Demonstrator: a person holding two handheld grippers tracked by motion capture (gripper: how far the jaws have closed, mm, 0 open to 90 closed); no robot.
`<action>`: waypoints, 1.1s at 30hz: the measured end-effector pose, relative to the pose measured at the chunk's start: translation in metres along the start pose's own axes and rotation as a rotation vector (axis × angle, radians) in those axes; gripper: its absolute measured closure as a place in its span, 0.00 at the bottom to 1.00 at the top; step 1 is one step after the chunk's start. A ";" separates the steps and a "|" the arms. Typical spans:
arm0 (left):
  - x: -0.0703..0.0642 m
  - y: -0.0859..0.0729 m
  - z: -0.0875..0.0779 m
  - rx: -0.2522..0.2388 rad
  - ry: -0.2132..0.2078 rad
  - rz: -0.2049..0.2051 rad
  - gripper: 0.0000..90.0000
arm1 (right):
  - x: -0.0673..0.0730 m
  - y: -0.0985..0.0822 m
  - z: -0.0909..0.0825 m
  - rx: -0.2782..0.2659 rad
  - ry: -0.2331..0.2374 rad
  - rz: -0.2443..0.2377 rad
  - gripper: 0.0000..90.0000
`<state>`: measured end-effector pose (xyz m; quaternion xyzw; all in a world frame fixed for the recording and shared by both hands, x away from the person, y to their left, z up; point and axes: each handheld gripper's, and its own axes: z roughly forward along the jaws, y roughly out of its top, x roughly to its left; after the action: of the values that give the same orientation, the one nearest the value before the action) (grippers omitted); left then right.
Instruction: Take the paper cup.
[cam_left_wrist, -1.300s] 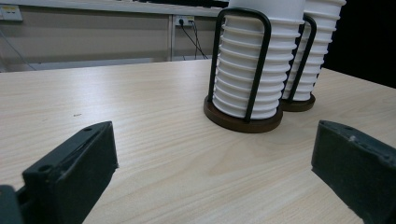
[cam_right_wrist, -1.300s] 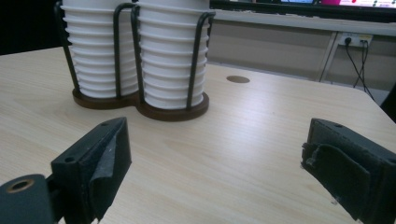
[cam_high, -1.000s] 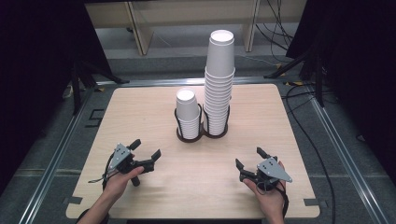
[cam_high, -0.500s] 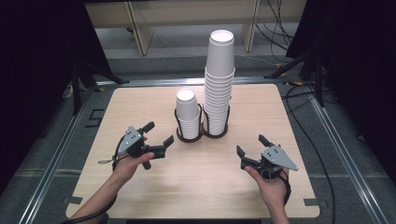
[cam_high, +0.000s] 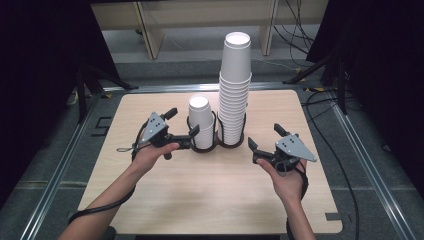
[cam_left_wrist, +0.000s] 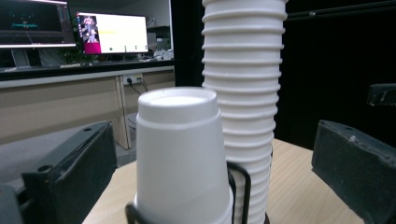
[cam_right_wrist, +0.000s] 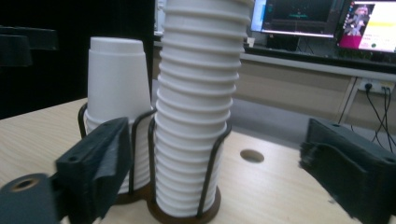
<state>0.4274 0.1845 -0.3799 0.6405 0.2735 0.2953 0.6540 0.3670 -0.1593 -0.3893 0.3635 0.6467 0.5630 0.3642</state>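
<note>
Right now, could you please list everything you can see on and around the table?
Tall cup stack: one, white, right ring of the holder, mid-table.
Short cup stack: one, white, left ring, beside the tall one.
Wire holder: one, dark, two rings, around both stacks.
Table: one, light wood.
Monitors: two, lit, on a desk behind.
Cables: several, black, floor at right.
Left gripper: black, open, jaws either side of the short stack.
Right gripper: black, open, facing the tall stack.
</note>
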 end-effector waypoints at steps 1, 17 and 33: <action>-0.001 0.003 0.003 -0.001 -0.003 0.007 0.00 | 0.001 0.005 0.003 0.003 0.006 0.008 0.04; -0.016 0.034 0.058 0.001 -0.026 0.071 0.00 | -0.013 0.056 0.024 -0.089 -0.015 0.018 0.00; -0.026 0.041 0.096 0.019 -0.014 0.111 0.00 | -0.021 0.107 0.061 -0.106 0.009 -0.006 0.00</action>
<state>0.4786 0.1007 -0.3361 0.6628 0.2358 0.3239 0.6326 0.4367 -0.1383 -0.2878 0.3392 0.6186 0.5971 0.3818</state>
